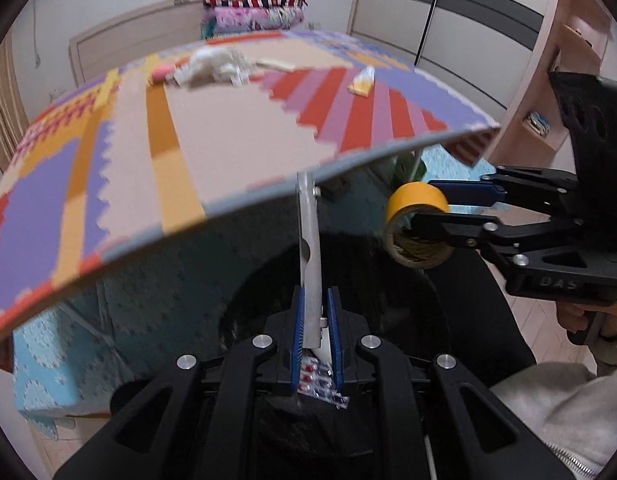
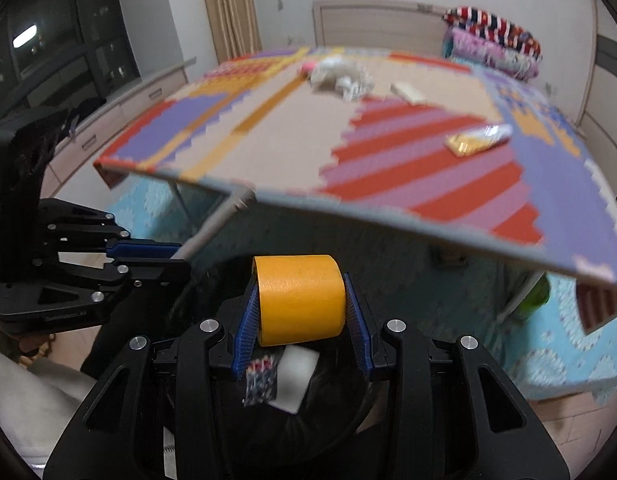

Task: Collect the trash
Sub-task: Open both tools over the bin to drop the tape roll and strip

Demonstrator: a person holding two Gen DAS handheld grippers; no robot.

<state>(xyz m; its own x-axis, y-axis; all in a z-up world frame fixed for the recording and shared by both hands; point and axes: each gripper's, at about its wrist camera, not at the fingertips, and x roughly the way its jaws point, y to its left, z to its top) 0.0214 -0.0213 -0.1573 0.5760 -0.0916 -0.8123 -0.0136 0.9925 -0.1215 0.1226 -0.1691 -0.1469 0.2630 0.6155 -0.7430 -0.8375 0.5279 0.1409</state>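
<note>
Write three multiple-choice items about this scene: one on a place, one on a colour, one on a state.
1. Where does the blister pack lie?
A. on the patterned table
B. in the black bin under the grippers
C. on the bed

2. Which colour is the tape roll?
A. yellow
B. green
C. white

3. How does the left gripper stand?
A. wide open and empty
B. shut on the tape roll
C. shut on a flat silver piece

Answers:
1 B: the blister pack shows inside the black bin, below the fingers.
2 A: the tape roll in the right gripper is yellow outside.
3 C: the left gripper has its blue pads pressed on both sides of the flat silver piece.
</note>
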